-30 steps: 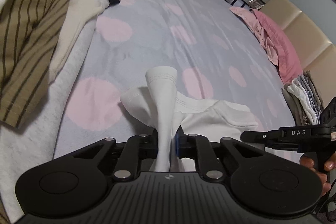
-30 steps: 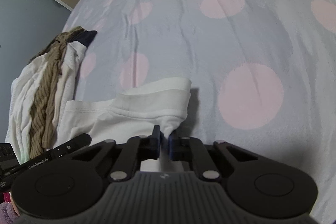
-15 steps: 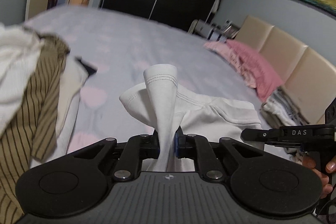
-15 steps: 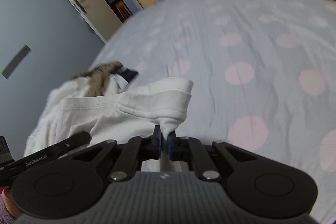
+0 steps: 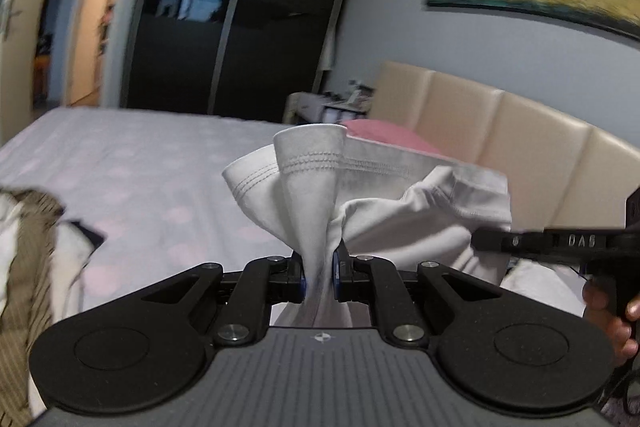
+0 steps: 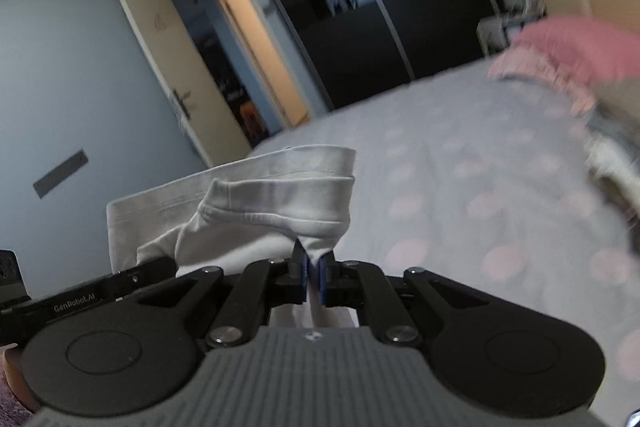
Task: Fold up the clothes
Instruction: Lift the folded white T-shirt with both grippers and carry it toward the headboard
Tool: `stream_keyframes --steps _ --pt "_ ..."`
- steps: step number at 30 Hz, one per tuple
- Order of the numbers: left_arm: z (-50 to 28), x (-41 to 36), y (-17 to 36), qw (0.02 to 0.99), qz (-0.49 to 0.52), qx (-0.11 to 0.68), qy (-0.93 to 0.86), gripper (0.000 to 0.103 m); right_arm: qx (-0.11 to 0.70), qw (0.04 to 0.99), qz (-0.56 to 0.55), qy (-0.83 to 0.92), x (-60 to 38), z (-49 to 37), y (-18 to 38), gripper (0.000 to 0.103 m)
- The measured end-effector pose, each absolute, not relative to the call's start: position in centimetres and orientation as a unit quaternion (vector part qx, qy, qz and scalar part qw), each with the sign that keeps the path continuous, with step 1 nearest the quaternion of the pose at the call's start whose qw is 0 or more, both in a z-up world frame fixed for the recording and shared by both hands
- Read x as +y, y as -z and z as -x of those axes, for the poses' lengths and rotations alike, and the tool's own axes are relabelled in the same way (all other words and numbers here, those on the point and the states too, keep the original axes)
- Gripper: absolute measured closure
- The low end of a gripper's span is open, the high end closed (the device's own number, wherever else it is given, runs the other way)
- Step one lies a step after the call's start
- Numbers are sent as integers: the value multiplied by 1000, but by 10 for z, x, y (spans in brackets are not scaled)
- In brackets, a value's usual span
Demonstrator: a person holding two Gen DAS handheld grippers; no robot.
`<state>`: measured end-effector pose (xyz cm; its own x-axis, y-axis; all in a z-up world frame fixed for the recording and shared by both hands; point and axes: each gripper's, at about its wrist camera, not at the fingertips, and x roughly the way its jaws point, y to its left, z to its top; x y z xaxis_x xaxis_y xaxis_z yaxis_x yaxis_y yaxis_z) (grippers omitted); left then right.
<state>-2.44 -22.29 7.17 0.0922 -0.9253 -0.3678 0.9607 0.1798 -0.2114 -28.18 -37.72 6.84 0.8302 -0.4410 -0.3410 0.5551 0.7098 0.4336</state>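
**White garment lifted above the bed, one edge in each hand-held gripper**

Left hand-held gripper (image 5: 319, 277) clamped on a bunched fold of the white garment (image 5: 360, 195), stitched hem fanning up above the pads. Right hand-held gripper (image 6: 314, 279) likewise pinched tight on a corner of the same garment (image 6: 260, 203), ribbed band spread out to its left. Cloth stretched in the air between the two, clear of the bed (image 5: 160, 163) with its pale lilac, pink-dotted cover. Seen from the left wrist: right gripper's black body at the right edge, fingers of a hand (image 5: 612, 319) wrapped round its handle. Heap of unfolded clothes (image 5: 28, 267), striped brown among white, at the left edge on the bed. Pink pillow (image 6: 580, 51) near the beige headboard (image 5: 500, 131); folded stack just below it, too blurred to read. Dark sliding wardrobe doors (image 5: 240, 27) beyond the bed.
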Motion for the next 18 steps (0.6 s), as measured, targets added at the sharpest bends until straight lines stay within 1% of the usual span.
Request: stream_keyframes --steps 5,11,18 --pt "84 -258 -106 701 -65 169 690 94 70 920 -226 314 -382 350 -107 97" --pt "164 -302 -137 638 -78 130 755 94 57 910 -158 380 -388 444 -155 97" --pt "258 -360 -145 548 -85 126 822 93 64 869 -122 476 -400 554 -195 97"
